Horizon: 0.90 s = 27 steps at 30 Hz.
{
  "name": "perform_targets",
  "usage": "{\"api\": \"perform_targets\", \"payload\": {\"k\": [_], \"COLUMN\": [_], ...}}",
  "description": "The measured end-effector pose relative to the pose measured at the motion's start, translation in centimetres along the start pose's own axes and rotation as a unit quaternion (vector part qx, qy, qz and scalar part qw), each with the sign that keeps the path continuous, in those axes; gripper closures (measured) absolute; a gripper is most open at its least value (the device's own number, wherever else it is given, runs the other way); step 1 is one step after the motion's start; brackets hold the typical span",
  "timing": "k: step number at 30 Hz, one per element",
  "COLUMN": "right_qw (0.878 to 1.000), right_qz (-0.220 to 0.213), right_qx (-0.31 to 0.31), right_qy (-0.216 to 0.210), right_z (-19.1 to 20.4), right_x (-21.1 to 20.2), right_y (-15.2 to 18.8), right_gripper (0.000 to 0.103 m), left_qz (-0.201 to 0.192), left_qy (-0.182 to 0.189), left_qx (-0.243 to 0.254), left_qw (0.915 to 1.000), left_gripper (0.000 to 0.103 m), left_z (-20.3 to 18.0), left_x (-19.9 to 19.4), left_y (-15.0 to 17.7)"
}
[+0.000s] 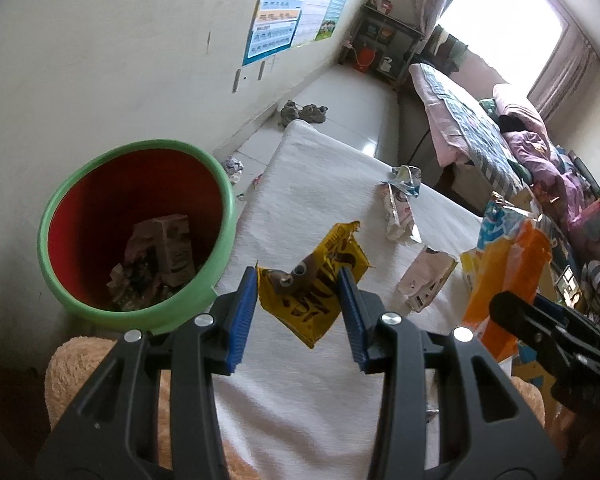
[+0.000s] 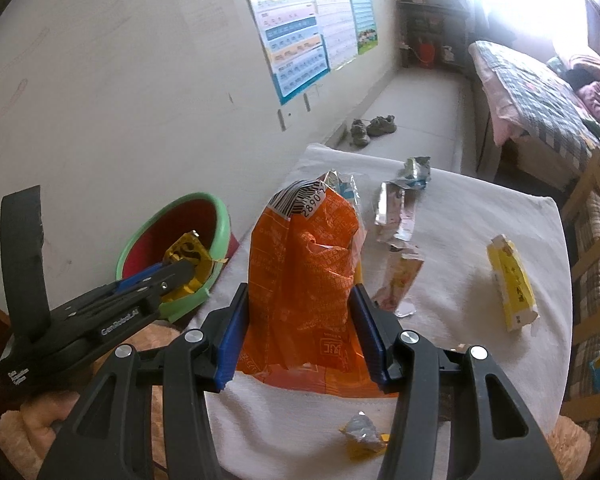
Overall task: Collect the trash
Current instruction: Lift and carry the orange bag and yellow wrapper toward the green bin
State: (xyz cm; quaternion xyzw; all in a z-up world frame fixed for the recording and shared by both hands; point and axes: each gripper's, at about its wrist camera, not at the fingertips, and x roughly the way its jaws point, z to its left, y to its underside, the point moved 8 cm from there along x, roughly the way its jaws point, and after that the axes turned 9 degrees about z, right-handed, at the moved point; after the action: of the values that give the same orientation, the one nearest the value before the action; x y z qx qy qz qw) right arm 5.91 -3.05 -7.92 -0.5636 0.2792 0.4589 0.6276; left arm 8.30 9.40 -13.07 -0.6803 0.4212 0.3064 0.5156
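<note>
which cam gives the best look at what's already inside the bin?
Left wrist. It looks down into the green-rimmed bin, showing a small carton and crumpled wrappers at the bottom. Right wrist sees the bin side-on: only rim and red inner wall, with the left gripper and its yellow wrapper covering the opening.

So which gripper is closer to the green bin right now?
Left. The left gripper, holding the yellow wrapper, is beside the green bin; the right gripper, holding the orange bag, is farther away over the table.

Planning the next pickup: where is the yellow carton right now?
The yellow carton lies on the white cloth at the right of the right wrist view, apart from the torn wrappers to its left, near the bed-side edge.
</note>
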Motion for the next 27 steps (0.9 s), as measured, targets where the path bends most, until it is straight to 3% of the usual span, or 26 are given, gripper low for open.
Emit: {"api": "perform_targets", "payload": {"k": [27], "right_qw": [0.997], "right_qz": [0.005], "right_qx": [-0.071], "right_qy": [-0.003], "right_z": [6.0], "right_x": [2.5], "right_y": [-1.8], "right_gripper": [0.054], "left_qz": [-0.027], "left_qy": [-0.014], "left_qx": [-0.074], "left_qw": [0.9968], "left_gripper": [0.064], "left_z": [7.9], "left_x": [-1.9], "left_y": [-0.5]}}
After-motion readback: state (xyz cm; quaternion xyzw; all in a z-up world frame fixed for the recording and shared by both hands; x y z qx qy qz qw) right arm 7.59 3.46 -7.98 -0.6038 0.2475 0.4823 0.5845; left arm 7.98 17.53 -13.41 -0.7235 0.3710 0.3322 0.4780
